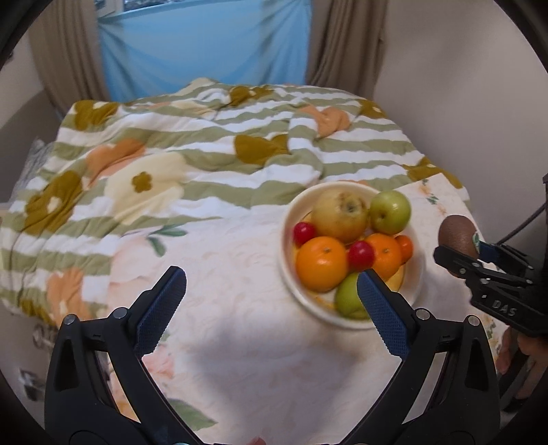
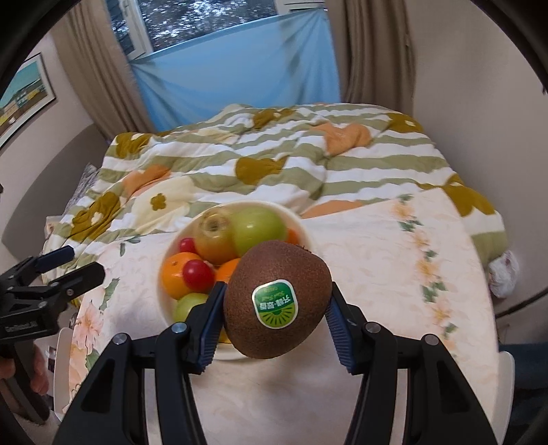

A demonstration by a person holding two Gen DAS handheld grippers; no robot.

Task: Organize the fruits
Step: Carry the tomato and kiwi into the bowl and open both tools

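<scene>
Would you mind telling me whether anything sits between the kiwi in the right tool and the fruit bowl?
Nothing visible does. The right tool holds the kiwi beside the bowl, with only bare tablecloth between. The bowl is already heaped with fruit, so free spots are few.

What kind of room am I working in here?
Most likely a bedroom: a bed with a floral striped quilt sits beyond the table, a curtained window behind it, a framed picture on the wall.

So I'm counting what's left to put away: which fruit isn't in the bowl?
The brown kiwi, clamped in the right hand-held gripper; all other fruits sit in the bowl.
</scene>
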